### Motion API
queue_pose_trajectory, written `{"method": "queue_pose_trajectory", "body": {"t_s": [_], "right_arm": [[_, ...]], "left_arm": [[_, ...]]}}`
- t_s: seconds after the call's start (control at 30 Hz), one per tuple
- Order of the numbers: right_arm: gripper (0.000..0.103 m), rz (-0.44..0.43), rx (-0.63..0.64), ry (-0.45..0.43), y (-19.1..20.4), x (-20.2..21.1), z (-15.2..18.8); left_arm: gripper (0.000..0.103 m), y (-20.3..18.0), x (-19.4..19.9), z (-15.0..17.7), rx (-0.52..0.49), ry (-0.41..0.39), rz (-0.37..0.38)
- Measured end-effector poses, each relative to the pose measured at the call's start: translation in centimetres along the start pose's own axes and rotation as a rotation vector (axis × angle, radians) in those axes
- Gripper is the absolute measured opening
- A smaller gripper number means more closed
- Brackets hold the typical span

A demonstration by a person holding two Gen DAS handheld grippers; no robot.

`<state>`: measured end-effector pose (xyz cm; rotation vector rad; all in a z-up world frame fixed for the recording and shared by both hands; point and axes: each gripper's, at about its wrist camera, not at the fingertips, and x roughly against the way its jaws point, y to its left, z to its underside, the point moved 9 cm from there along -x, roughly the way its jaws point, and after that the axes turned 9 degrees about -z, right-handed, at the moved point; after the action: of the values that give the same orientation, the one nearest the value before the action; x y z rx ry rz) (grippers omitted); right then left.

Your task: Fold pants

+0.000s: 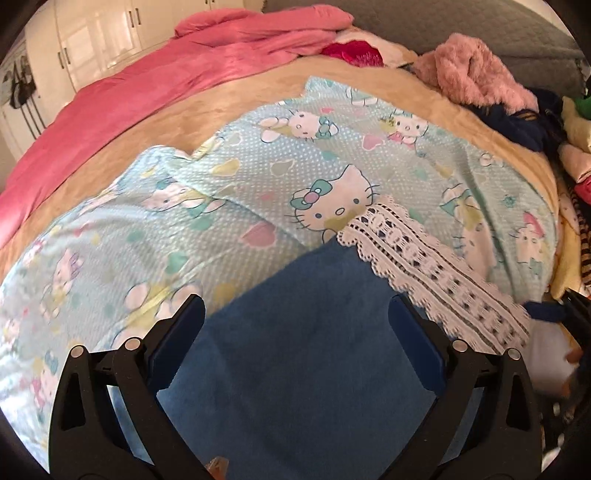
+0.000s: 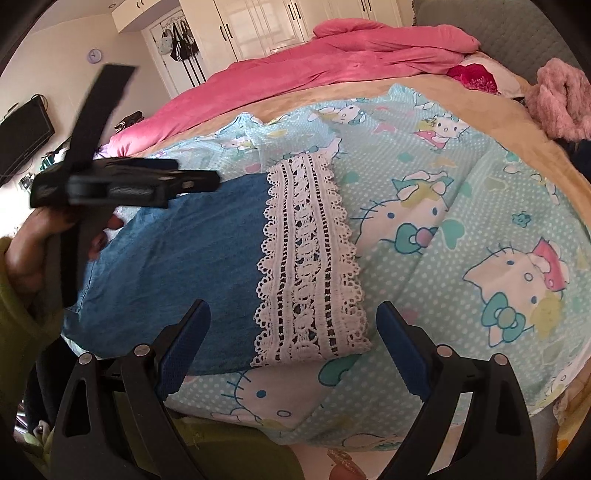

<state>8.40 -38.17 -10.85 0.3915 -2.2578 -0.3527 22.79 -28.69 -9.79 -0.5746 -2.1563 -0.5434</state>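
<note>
The blue denim pants [image 1: 306,332] lie on a light blue cartoon-cat sheet [image 1: 332,155], with a white lace hem band [image 1: 436,266] at their right end. My left gripper [image 1: 297,314] is open just above the denim, holding nothing. In the right wrist view the pants [image 2: 184,258] lie flat in a compact shape, lace band [image 2: 310,258] toward the right. My right gripper [image 2: 293,328] is open over the lace end, empty. The left gripper [image 2: 122,184] shows there too, blurred, above the pants' left end.
A pink duvet [image 1: 166,81] covers the bed's far side over a tan blanket [image 1: 147,122]. A fluffy pink garment [image 1: 476,70] and a pile of clothes [image 1: 576,147] lie at the right edge. White wardrobes [image 2: 266,26] stand behind the bed.
</note>
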Motion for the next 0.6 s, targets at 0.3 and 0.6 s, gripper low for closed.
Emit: {"method": "queue_pose_trajectory", "body": {"t_s": [0.3,0.6], "right_arm": [[0.088,-0.031,-0.049,-0.014,-0.6,-0.9,0.5],[0.073,-0.062,-0.068,-0.025,-0.7,-1.6,0.2]], "left_arm": [[0.074,-3.7,-3.5,-2.2,-0.028,0.025,0.173],[0.065,-5.0,-6.9,-1.7,-0.001,0.101,0.249]]}}
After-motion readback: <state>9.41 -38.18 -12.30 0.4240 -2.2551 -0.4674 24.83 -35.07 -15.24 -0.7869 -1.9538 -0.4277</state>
